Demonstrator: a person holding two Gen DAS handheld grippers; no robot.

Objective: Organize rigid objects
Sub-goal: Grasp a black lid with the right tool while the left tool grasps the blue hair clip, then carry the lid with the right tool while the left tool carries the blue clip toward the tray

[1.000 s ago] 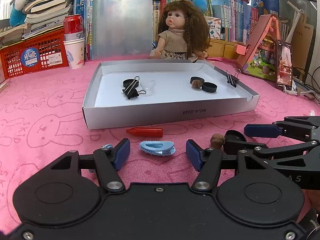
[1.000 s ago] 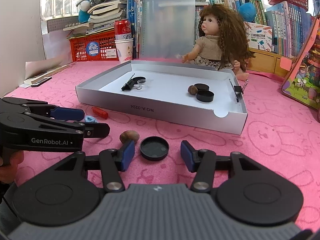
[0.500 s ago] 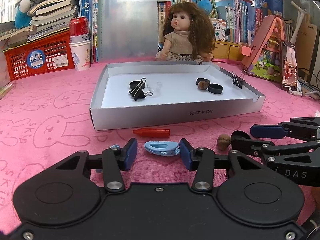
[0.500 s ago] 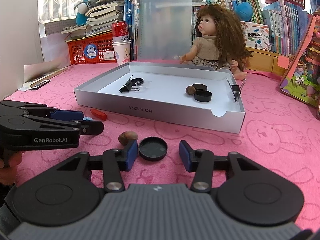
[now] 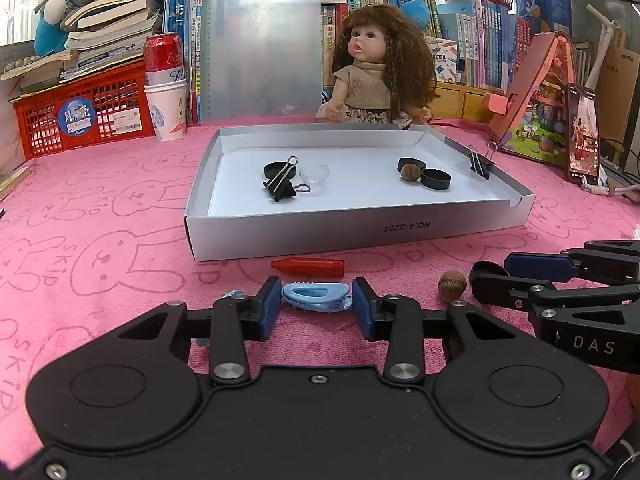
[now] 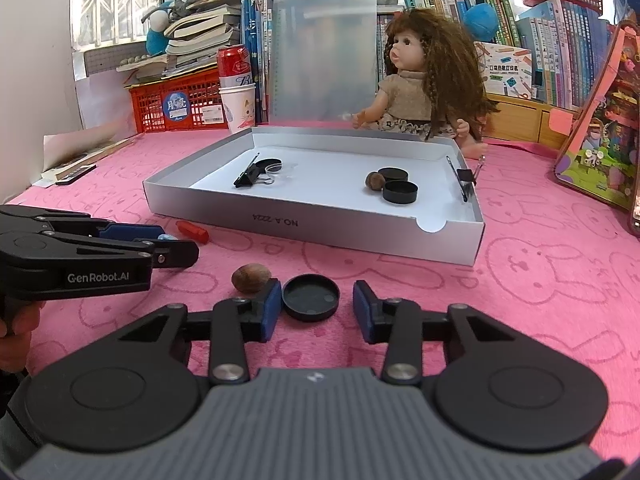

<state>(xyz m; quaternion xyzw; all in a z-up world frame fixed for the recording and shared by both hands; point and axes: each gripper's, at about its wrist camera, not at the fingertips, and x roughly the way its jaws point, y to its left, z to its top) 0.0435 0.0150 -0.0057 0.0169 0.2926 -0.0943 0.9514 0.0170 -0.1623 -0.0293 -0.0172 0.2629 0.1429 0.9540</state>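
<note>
A light blue hair clip (image 5: 316,298) lies on the pink cloth between the pads of my left gripper (image 5: 317,305). Its jaws are closing and the pads touch both ends of the clip. A round black cap (image 6: 311,297) lies between the fingers of my right gripper (image 6: 316,309). Those jaws are closing too: the left pad touches the cap, the right pad stands off it. A walnut (image 6: 251,278) rests just left of the cap. A red crayon (image 5: 308,267) lies before the silver box (image 5: 360,232).
The box holds a black binder clip (image 5: 280,184), a clear lid, two black caps (image 5: 436,179) and a walnut; another binder clip (image 5: 480,162) grips its right wall. Behind it stand a doll (image 5: 376,68), a clipboard, a red basket, a can in a cup, and books.
Both grippers have narrowed their jaws, the left around the blue hair clip, the right around the black cap. Neither hand has shifted noticeably.
</note>
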